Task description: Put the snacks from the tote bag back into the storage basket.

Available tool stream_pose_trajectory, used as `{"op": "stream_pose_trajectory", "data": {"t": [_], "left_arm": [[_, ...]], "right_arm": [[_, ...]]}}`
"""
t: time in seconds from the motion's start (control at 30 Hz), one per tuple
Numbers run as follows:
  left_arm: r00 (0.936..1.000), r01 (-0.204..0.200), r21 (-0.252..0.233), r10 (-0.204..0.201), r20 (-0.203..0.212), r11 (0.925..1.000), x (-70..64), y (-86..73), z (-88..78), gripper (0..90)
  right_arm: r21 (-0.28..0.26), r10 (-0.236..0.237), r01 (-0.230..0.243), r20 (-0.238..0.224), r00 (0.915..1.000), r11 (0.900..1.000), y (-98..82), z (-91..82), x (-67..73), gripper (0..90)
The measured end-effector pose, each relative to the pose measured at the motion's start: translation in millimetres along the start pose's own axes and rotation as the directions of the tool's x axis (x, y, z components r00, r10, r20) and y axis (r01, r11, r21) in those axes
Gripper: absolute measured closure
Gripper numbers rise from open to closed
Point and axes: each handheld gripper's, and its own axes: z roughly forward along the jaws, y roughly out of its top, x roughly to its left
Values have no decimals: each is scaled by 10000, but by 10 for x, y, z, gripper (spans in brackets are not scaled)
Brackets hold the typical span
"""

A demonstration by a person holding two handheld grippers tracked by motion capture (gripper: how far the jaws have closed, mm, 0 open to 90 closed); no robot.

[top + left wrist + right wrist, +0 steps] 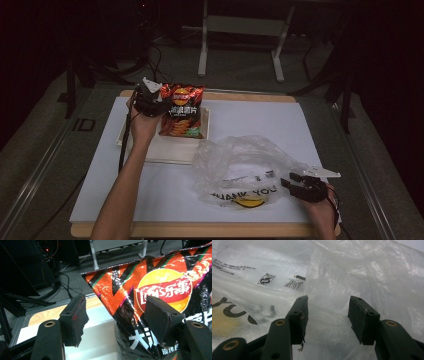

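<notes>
Left tool (161, 101), jaws apart astride the chip bag (182, 111) in the tray (150, 150) at 11 o'clock, should close squarely on its corner; right tool (292, 181) waits open, gripping nothing, at the plastic bag (240, 162).

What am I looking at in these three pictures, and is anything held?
A person at a table holds a tool in each hand. The high view looks down on the table; the other two look along each tool's jaws. The left hand-held gripper is open beside a red bag of crisps standing in a shallow white tray; one pad lies against the bag, the other is clear. The right hand-held gripper is open at a crumpled clear plastic bag. Nothing is clamped.
</notes>
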Motion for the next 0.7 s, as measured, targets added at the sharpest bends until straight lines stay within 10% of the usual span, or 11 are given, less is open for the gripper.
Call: {"op": "stream_pose_trajectory", "data": {"t": [0.7], "left_arm": [[9775,73,49,-82,2109,10000,20,20,-336,353]], "right_arm": [[-16,-4,4,-12,10000,10000,-1,-1,0,502]]}}
